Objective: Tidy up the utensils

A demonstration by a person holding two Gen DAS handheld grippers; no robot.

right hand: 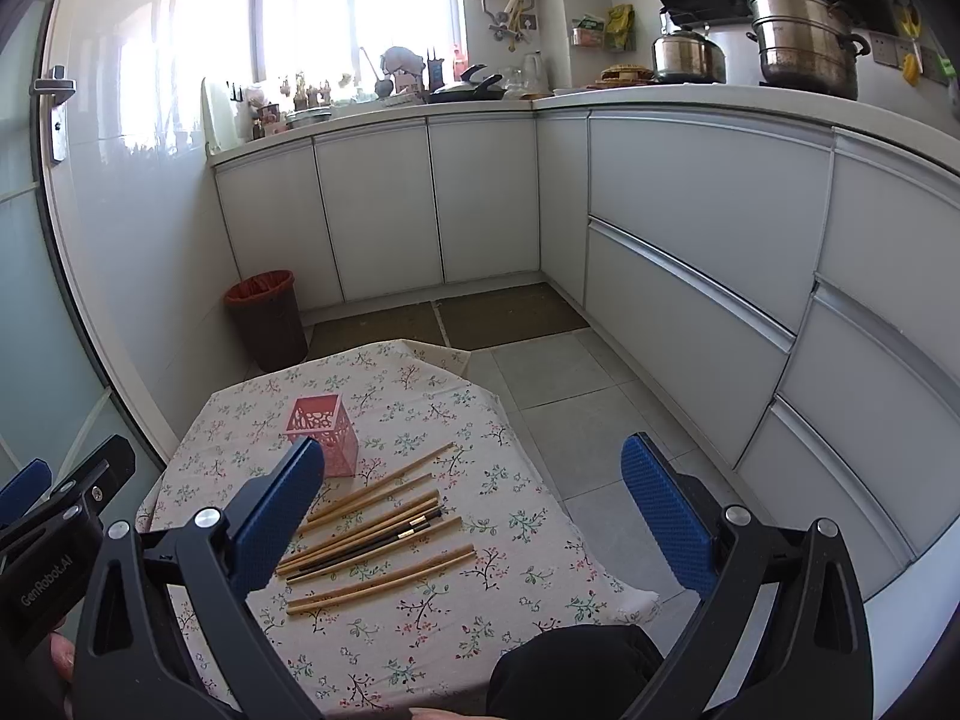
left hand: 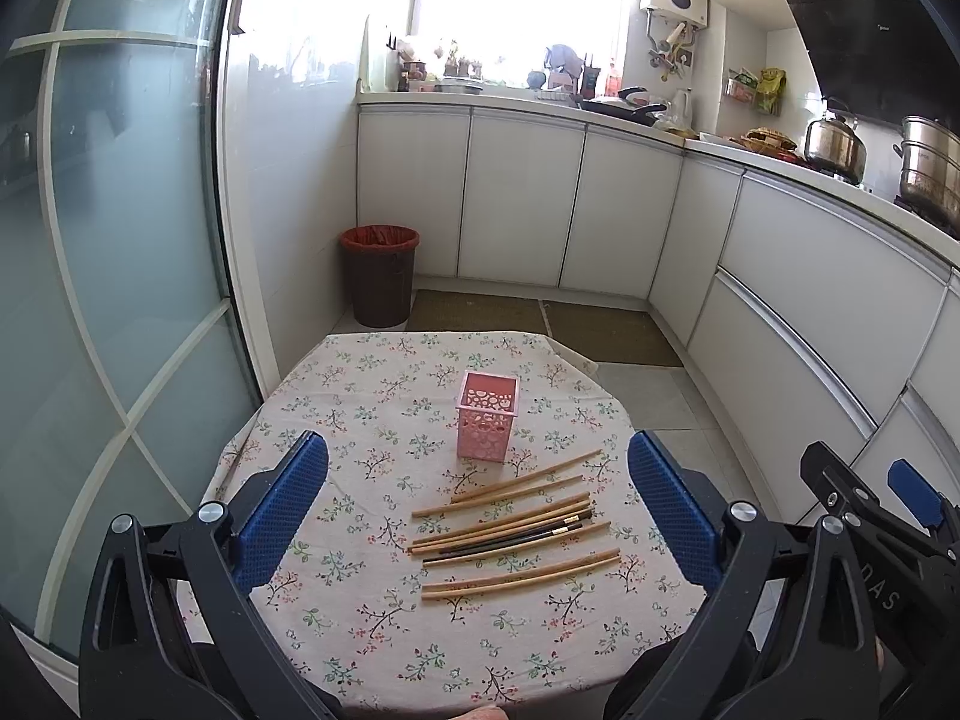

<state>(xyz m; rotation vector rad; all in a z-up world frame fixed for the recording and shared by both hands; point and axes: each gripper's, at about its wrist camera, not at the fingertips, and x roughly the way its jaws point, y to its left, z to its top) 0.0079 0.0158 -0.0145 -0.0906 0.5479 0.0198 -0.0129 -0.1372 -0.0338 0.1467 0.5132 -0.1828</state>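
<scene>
Beside pink holder [left hand: 486, 415], chopsticks [left hand: 516, 525] mid-table, both tongs wide

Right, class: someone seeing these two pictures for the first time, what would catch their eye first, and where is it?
Probably the pink cut-out holder, standing upright and empty near the middle of the floral tablecloth. Just in front of it lies a loose spread of chopsticks, mostly pale wood with a dark pair among them. Framing it all, the left gripper and right gripper hover with jaws wide open, holding nothing.
</scene>
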